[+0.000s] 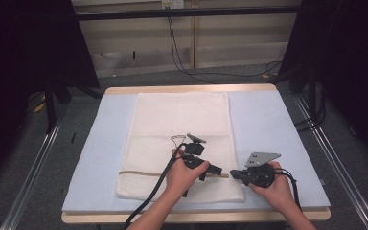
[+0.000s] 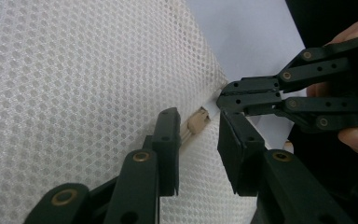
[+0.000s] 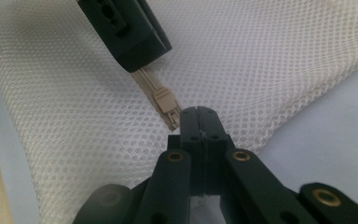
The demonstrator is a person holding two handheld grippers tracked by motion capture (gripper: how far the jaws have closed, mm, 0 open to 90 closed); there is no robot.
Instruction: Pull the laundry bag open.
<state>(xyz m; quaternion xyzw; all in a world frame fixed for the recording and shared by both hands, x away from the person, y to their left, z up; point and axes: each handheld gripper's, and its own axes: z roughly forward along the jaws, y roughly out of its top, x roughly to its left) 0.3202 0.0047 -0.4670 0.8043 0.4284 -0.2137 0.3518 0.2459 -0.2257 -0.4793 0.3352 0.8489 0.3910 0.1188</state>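
Right hand-held gripper [image 3: 200, 116] is clamped shut on the end of the mesh bag's [image 1: 172, 124] zipper [image 3: 156, 93]; the left hand-held gripper [image 2: 198, 140], jaws part open, straddles the beige slider [image 2: 196, 122] just ahead of it. Next, I judge: pinch the slider and draw it along. Pale blue mat [image 1: 278, 134] covers the tabletop [image 1: 191, 89]; black curtains flank the room.

A pale blue mat [image 1: 278, 143] covers the wooden table [image 1: 187, 89]; black cables [image 1: 182, 57] trail behind.

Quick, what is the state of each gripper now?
Left gripper: open, fingers either side of the zipper slider.
Right gripper: shut on the mesh bag edge.
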